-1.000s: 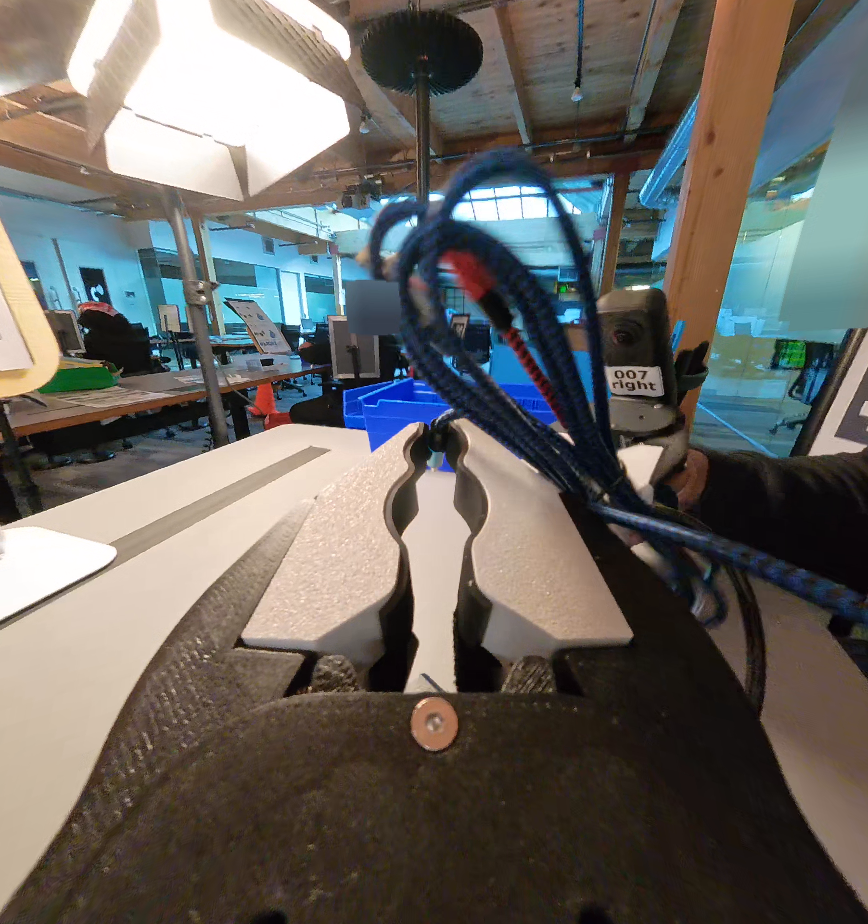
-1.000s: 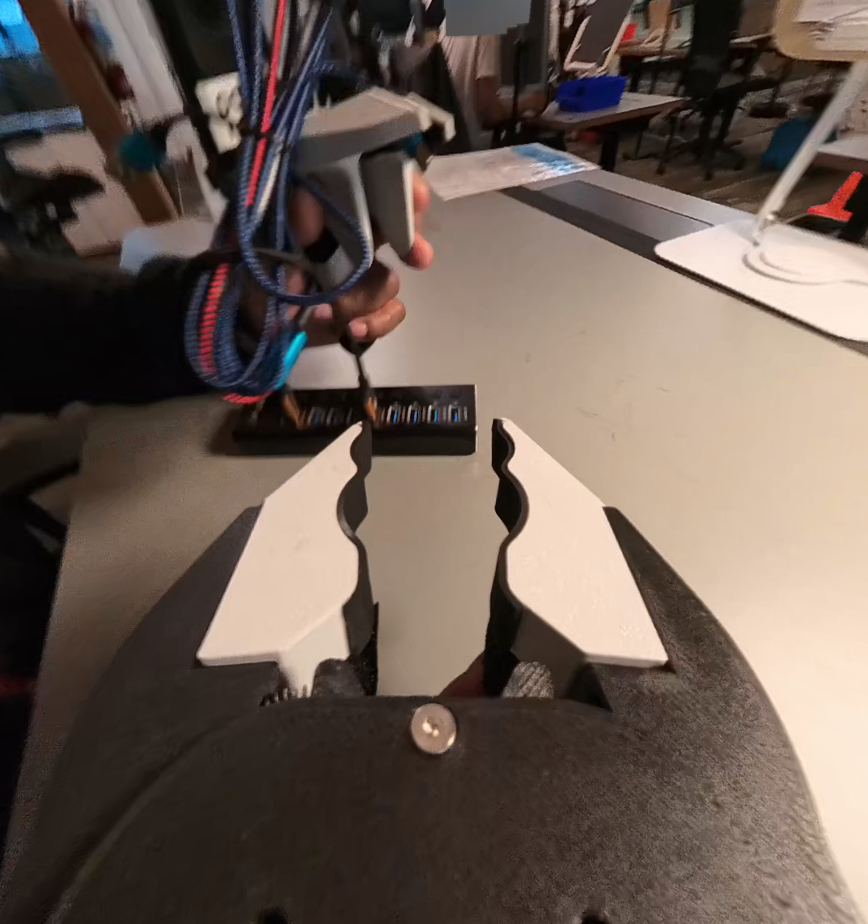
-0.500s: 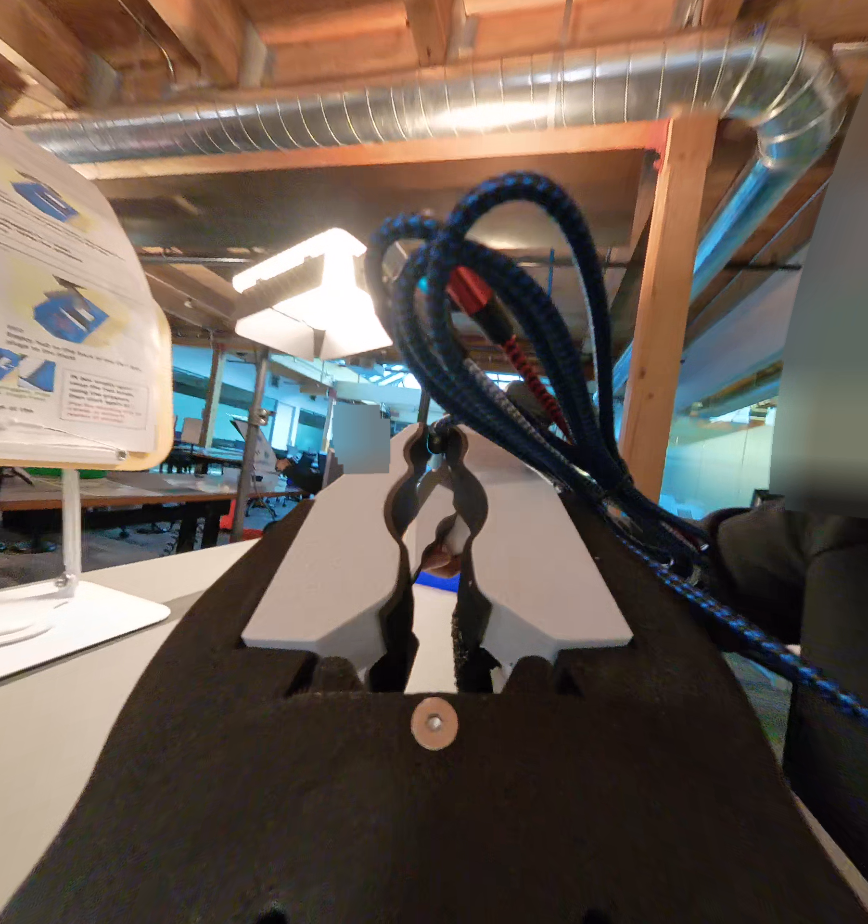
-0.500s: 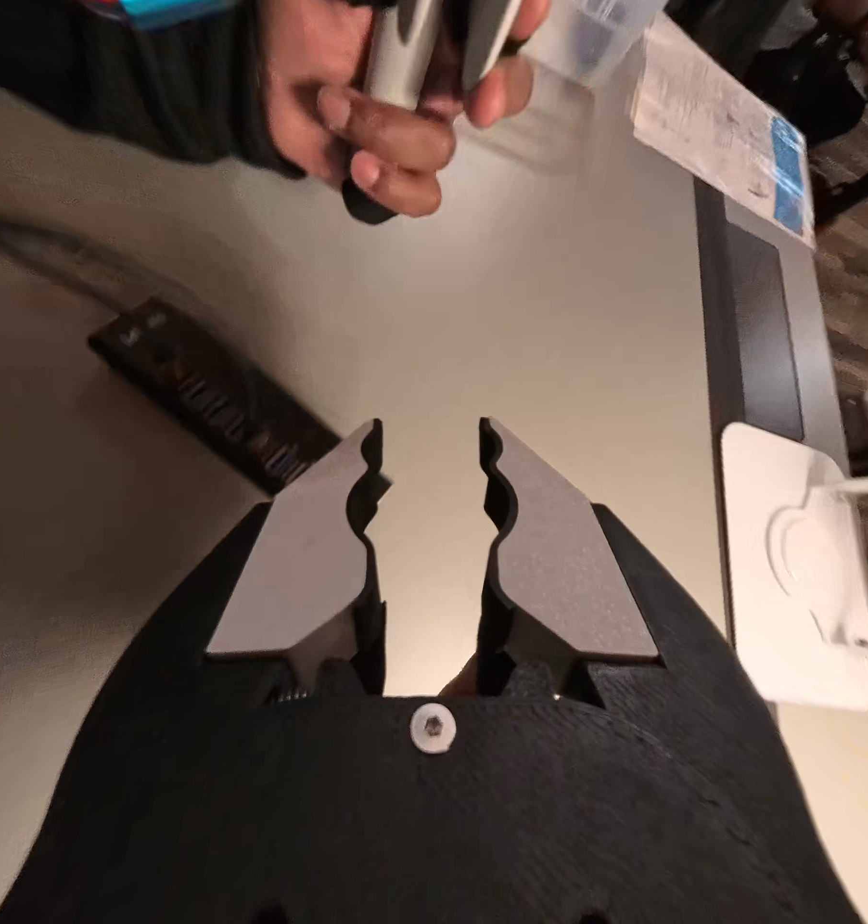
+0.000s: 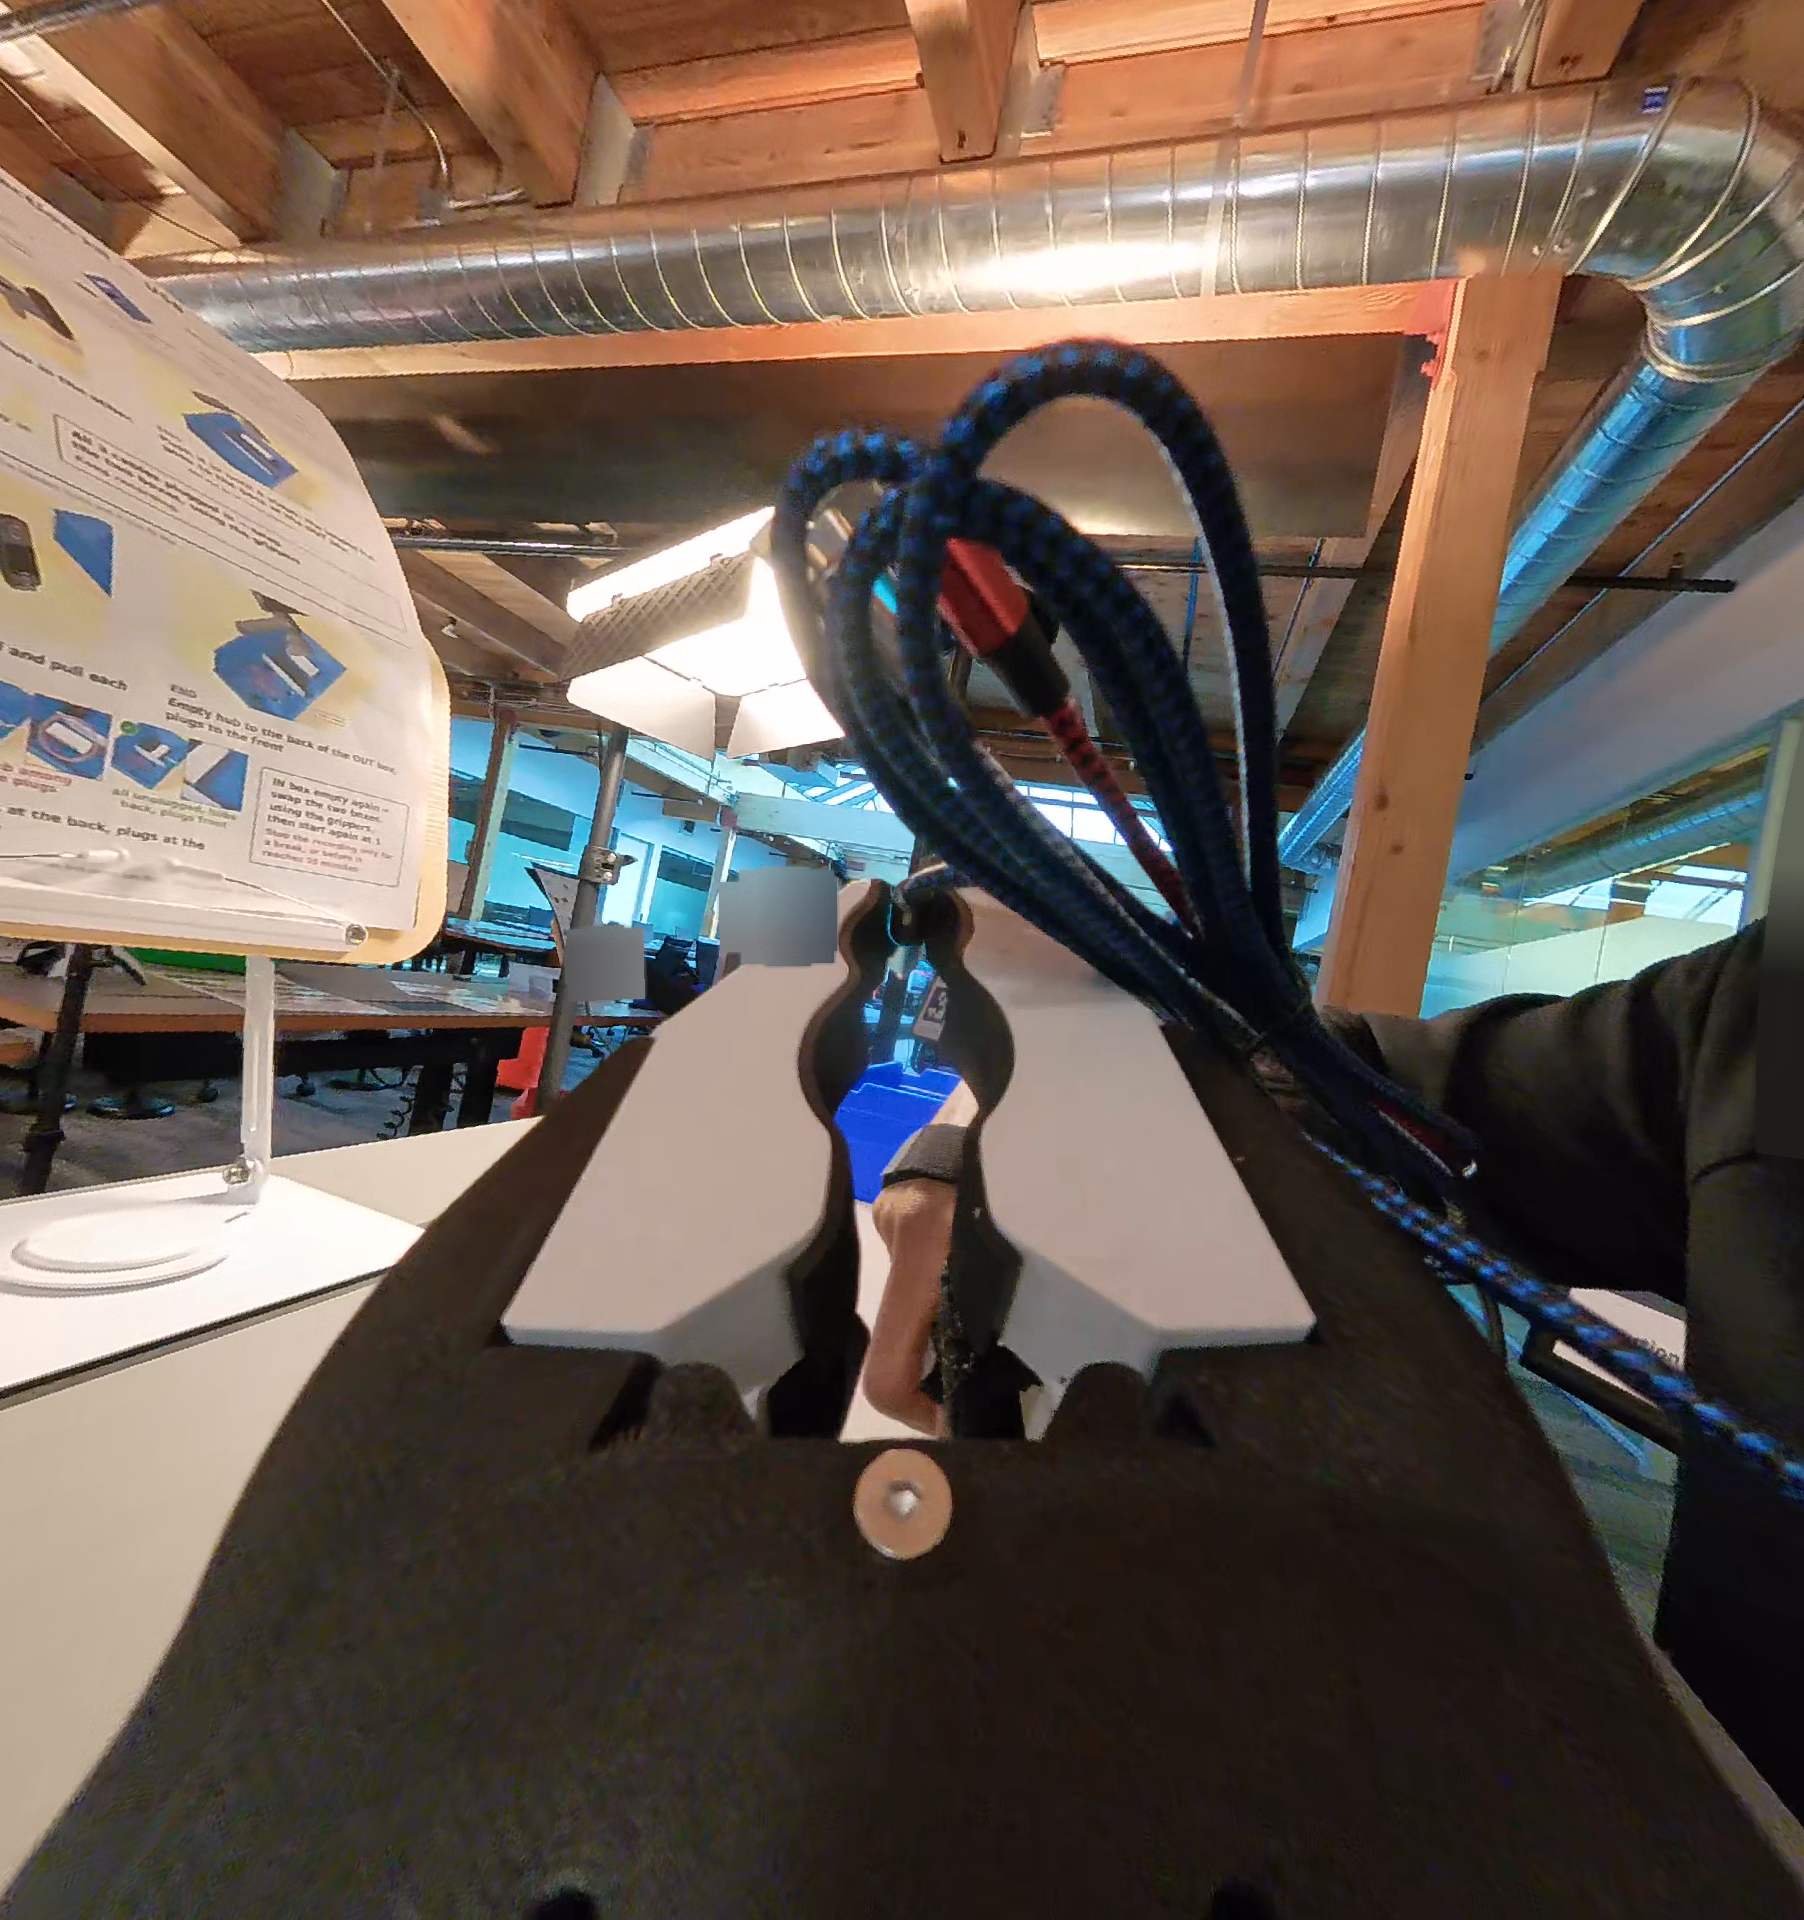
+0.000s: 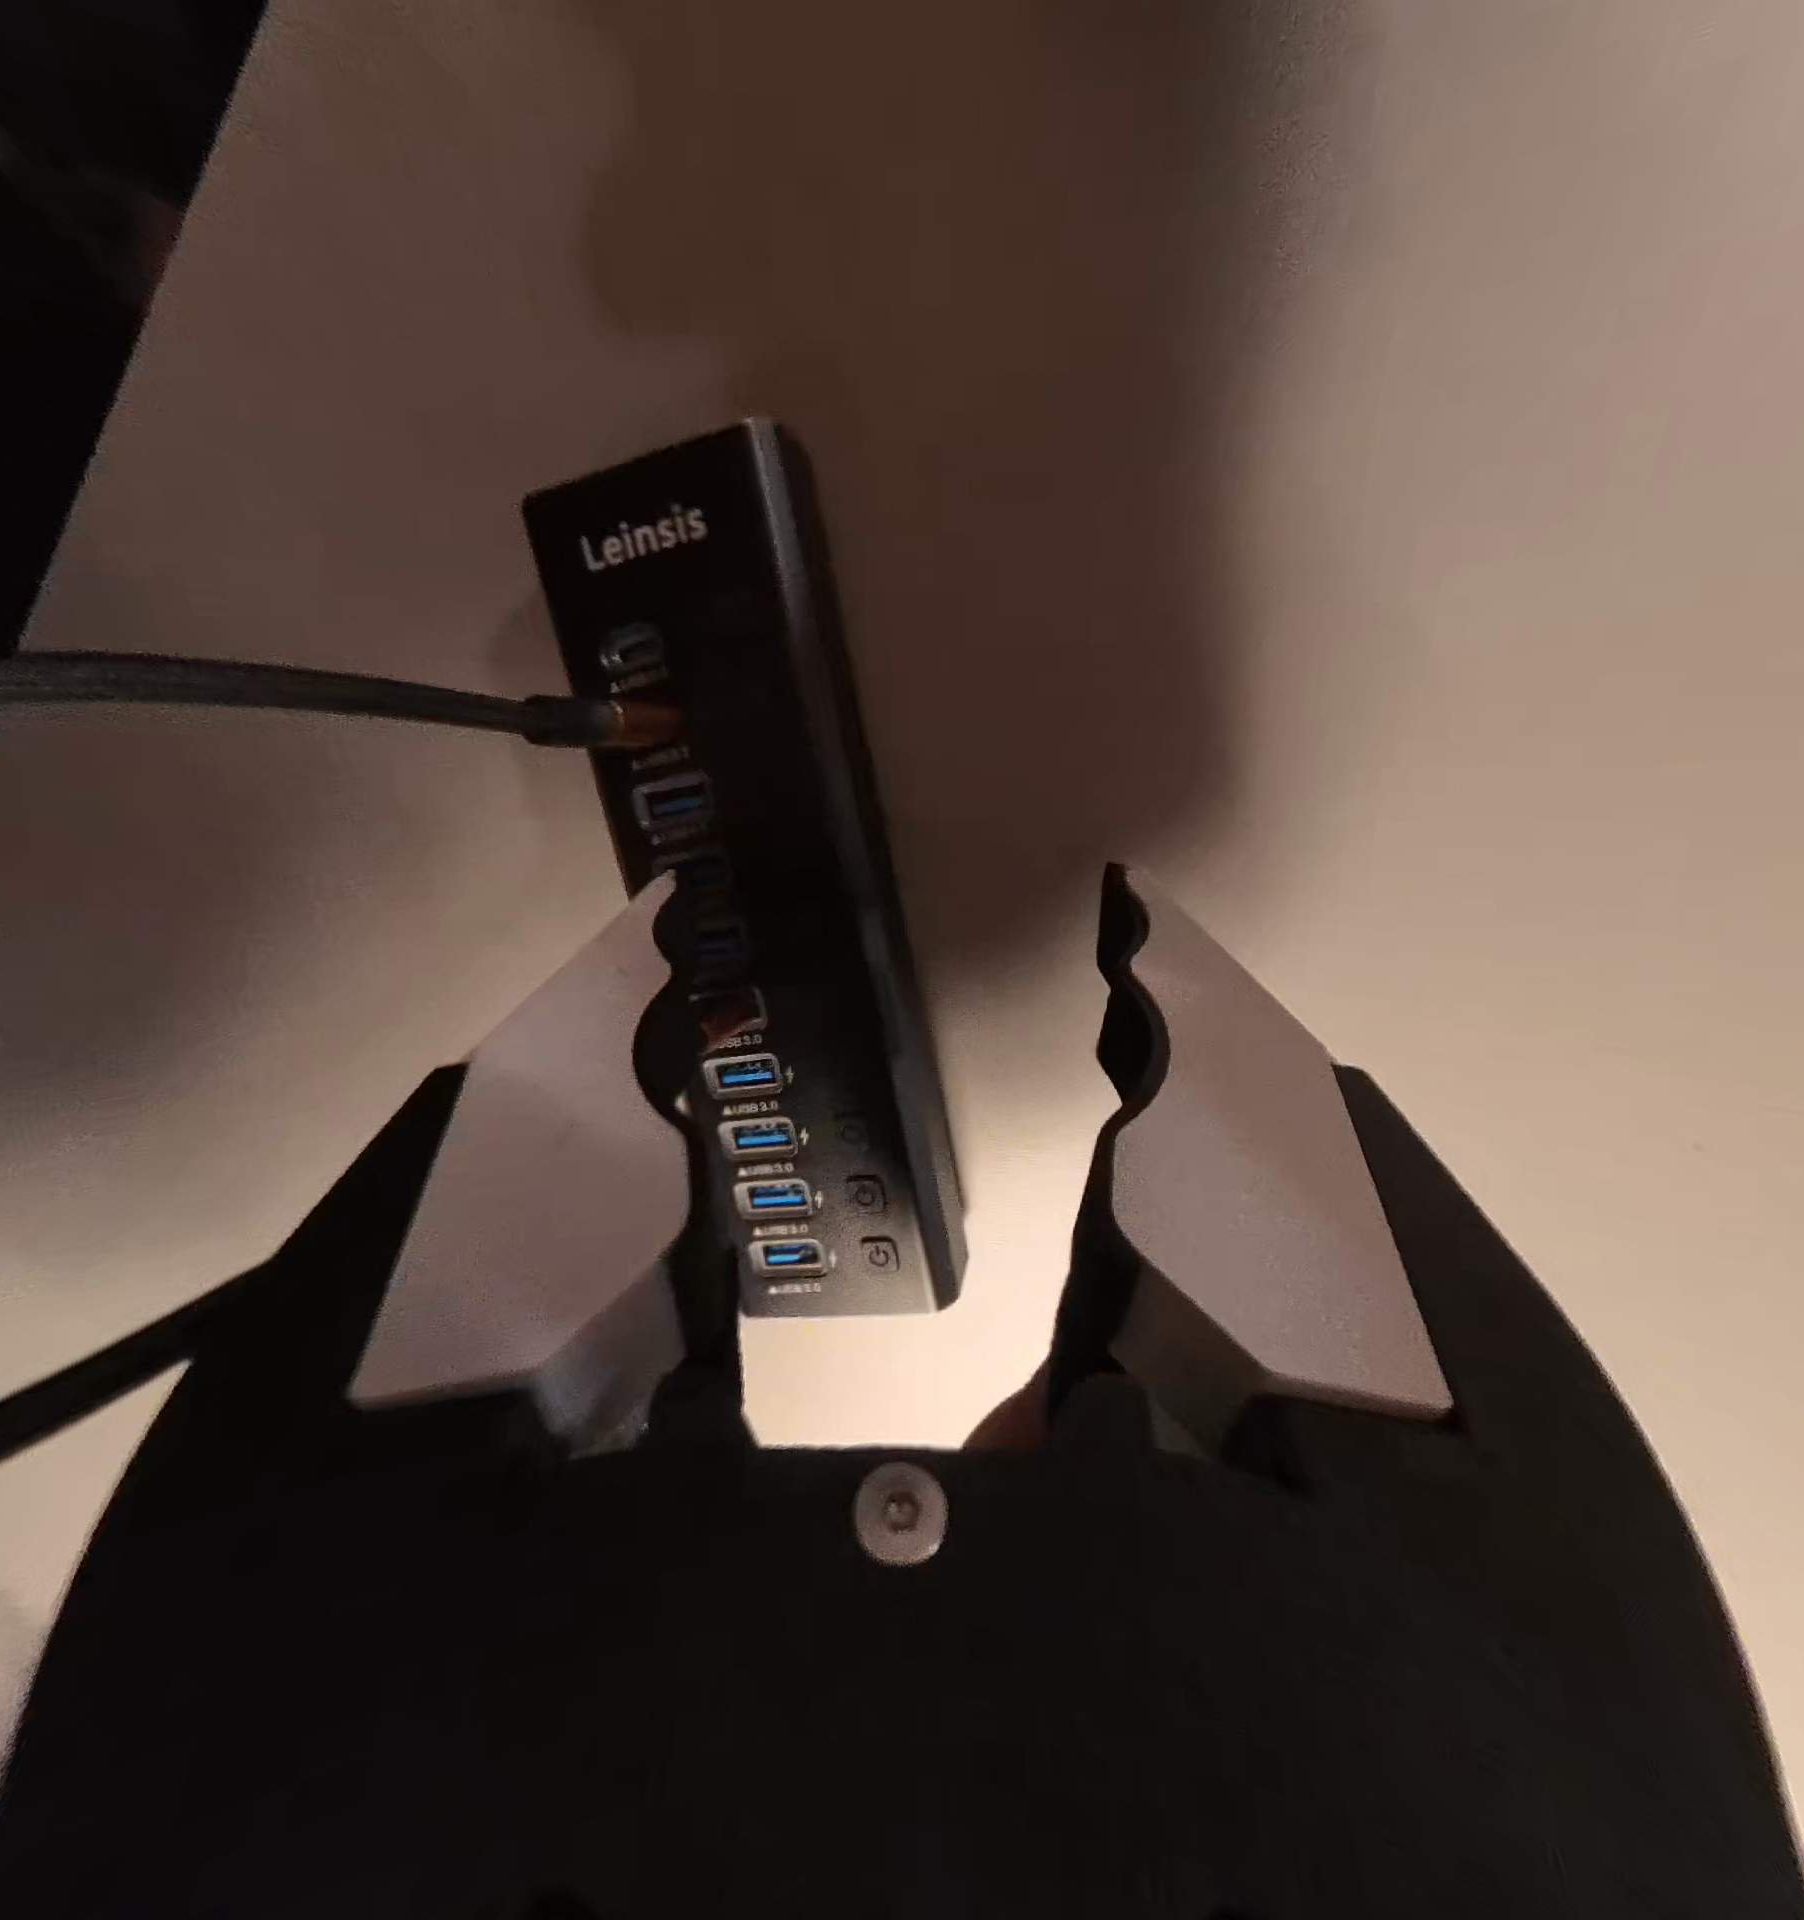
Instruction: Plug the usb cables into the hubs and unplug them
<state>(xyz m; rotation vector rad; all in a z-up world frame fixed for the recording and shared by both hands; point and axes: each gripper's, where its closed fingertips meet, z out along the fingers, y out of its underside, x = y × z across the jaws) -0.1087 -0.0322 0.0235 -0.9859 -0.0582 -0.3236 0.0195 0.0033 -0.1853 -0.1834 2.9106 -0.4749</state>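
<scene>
My left gripper [image 5: 903,920] is shut on a bundle of braided blue-black usb cables [image 5: 1043,665], pinched at the fingertips and held up in the air; a red plug [image 5: 986,603] sticks out of the loops. My right gripper [image 6: 882,894] is open and empty, pointing straight down over a black usb hub [image 6: 773,935] lying on the pale table [image 6: 1397,520]. The hub's near end lies between the fingers. One dark cable [image 6: 254,691] is plugged into a port near the hub's far end. Several blue ports stand free.
An instruction sheet on a white stand [image 5: 150,623] is at the left, its base [image 5: 108,1247] on the table. A person's dark sleeve [image 5: 1604,1122] and hand [image 5: 903,1299] are beyond the left fingers. Blue bins [image 5: 898,1112] stand farther back.
My right gripper has swung down over the hub and opened wider; the hub now lies lengthwise between its fingers. My left gripper has tilted upward with the cable bundle still held.
</scene>
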